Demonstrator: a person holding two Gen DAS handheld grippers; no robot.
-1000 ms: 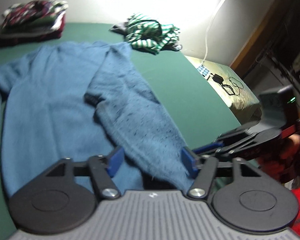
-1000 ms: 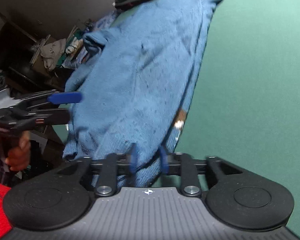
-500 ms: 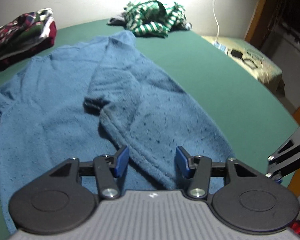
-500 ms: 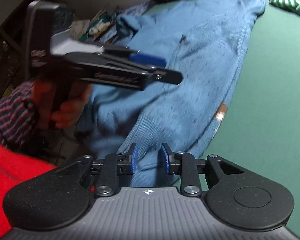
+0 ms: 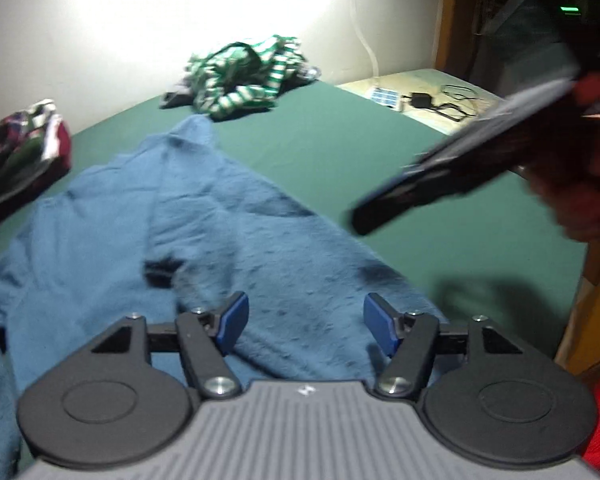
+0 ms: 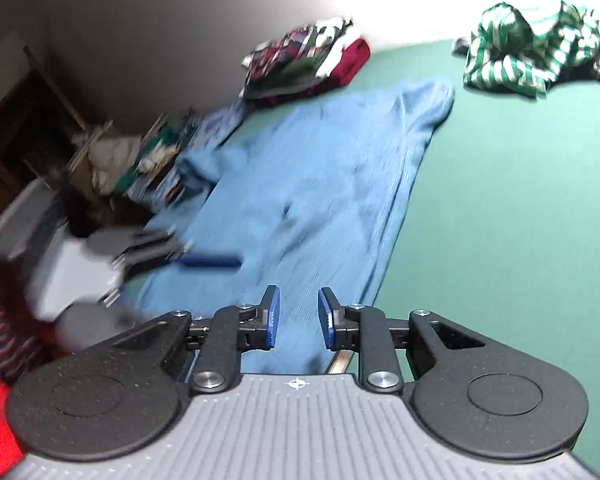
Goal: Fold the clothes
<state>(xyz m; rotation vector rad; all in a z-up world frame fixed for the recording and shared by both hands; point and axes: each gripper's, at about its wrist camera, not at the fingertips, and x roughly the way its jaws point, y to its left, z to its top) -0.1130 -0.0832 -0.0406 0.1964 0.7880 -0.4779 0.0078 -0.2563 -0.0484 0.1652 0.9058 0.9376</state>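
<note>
Left wrist view: our left gripper (image 5: pixel 303 322) jaws are opening over the blue sweater (image 5: pixel 204 240) on the tabletop (image 5: pixel 380 152) — the right gripper (image 6: pixel 296 316), lifted away, is closing empty — fold released.

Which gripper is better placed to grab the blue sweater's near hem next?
Left. The left gripper has opening jaws right above the blue sweater, fabric between its fingers. The right gripper is closing, empty, near the sweater's edge.

Blue sweater (image 6: pixel 324 184) on green table (image 6: pixel 500 184)
</note>
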